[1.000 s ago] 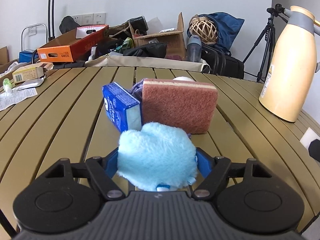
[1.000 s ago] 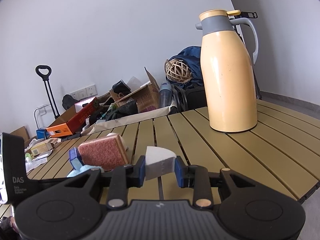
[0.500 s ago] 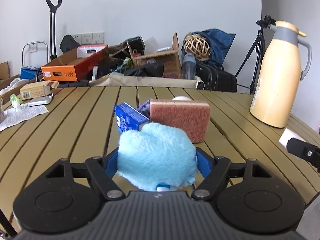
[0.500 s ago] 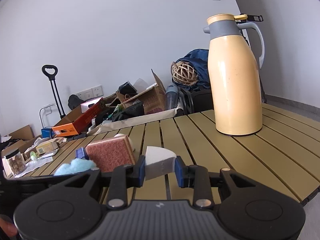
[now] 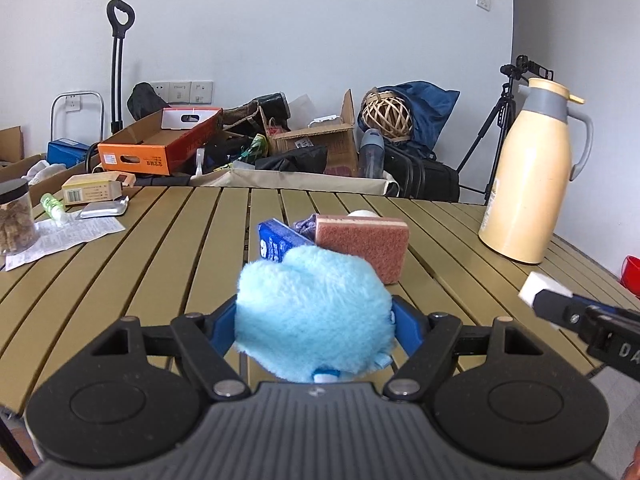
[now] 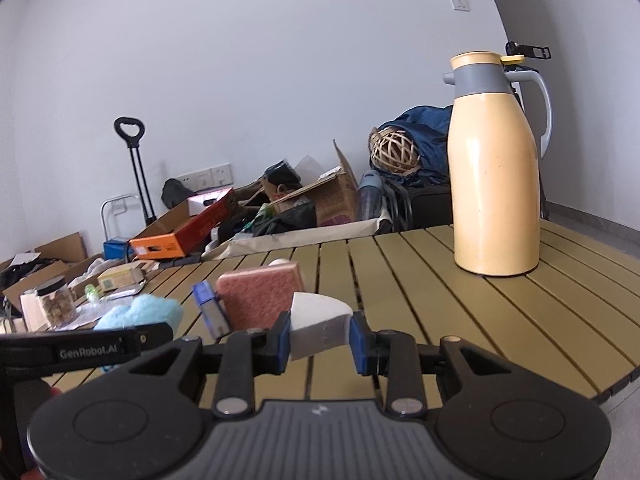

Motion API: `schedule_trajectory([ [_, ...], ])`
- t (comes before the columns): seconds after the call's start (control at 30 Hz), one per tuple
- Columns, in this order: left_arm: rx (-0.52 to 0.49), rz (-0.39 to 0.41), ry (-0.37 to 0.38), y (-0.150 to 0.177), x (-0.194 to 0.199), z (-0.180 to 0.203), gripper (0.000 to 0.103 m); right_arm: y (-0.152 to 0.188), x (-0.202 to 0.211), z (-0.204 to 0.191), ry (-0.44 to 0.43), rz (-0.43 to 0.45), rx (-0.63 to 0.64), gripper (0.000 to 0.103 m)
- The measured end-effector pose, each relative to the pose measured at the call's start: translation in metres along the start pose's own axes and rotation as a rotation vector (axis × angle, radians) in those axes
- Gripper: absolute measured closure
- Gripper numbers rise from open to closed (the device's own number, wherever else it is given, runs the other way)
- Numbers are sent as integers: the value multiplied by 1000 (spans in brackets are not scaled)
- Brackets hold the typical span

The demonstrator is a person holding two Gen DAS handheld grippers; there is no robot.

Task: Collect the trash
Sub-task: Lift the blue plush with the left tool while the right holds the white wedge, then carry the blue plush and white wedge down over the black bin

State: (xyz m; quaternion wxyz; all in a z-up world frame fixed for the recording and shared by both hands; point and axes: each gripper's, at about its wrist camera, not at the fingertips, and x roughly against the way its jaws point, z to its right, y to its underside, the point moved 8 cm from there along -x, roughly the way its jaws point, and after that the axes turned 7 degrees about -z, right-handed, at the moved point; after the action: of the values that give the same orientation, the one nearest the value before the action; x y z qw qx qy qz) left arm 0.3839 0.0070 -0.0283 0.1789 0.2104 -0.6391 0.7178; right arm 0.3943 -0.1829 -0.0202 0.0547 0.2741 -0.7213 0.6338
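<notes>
My left gripper (image 5: 314, 326) is shut on a fluffy light blue cloth (image 5: 312, 312), held above the slatted table (image 5: 160, 248); the cloth also shows in the right wrist view (image 6: 140, 314). My right gripper (image 6: 320, 340) is shut on a white wedge-shaped piece (image 6: 318, 322), which also shows at the right of the left wrist view (image 5: 534, 286). Ahead on the table stand a pink scouring sponge (image 5: 362, 244), a blue packet (image 5: 276, 242) and a purple cloth (image 5: 306, 226) close together.
A tall cream thermos (image 5: 528, 176) stands at the table's right. A jar (image 5: 16, 218), paper sheet (image 5: 60, 234), small box (image 5: 94, 188) and green bottle (image 5: 52, 204) lie at the left. Boxes and bags clutter the floor behind. A red bin (image 5: 631, 276) shows beyond the right edge.
Both grippers have drawn back and risen from the sponge group, still holding their items. The right gripper has come further into the left wrist view.
</notes>
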Motion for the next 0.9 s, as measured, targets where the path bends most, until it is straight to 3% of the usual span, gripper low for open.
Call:
schedule_trajectory([
  [0.5,-2,-15,17,31,71,-13,26,19,60,-33,-10,-24,47,74],
  [0.9,-44,-68,14,69,112,-19,26,71,88,-40,-39,-119,53,74],
])
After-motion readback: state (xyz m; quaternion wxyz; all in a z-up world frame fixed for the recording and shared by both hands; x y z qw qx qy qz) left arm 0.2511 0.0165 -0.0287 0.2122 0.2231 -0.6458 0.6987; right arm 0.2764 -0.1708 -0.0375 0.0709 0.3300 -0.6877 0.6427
